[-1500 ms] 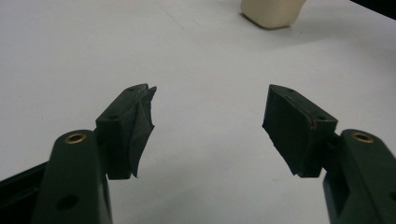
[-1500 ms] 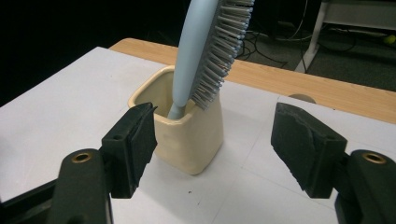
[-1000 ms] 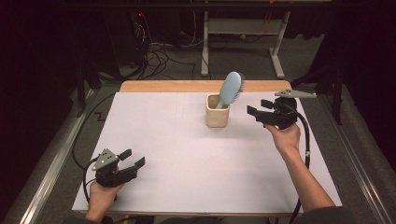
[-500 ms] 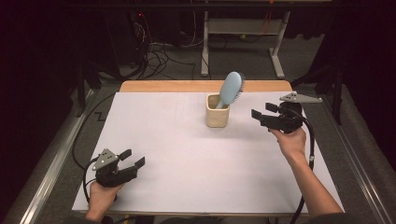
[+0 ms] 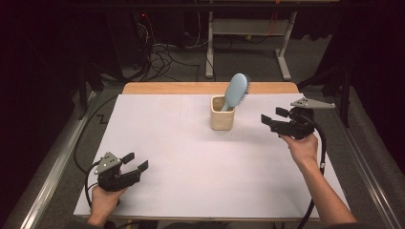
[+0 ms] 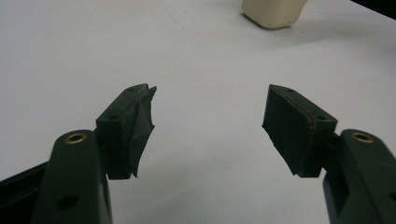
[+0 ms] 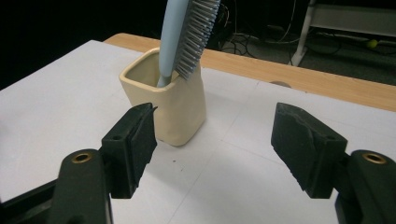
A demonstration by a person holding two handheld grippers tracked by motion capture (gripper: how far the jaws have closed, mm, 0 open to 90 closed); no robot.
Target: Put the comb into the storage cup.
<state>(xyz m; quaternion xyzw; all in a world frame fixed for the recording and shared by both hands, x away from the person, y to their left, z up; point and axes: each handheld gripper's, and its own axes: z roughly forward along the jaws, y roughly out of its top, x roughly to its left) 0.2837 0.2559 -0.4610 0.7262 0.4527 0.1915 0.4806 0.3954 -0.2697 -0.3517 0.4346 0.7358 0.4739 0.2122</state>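
Observation:
A light blue hairbrush (image 5: 236,90) stands handle-down in a cream square cup (image 5: 222,115) near the table's back middle, bristles facing right. The right gripper view has the same brush (image 7: 187,32) leaning in the cup (image 7: 175,105). My right gripper (image 5: 271,120) hovers open to the right of the cup, jaws pointing toward it with nothing between them. My left gripper (image 5: 135,162) rests open and empty near the front left corner of the white table (image 5: 167,138). The cup's base (image 6: 273,11) lies far ahead in the left gripper view.
A wooden strip (image 5: 162,88) runs along the table's back edge. Behind it are cables on the floor (image 5: 162,52) and a white metal frame (image 5: 248,33). Metal rails (image 5: 45,176) flank the table's sides.
My right gripper has drawn back from the cup, moving right and toward the front. The left gripper and the brush in the cup have stayed put.

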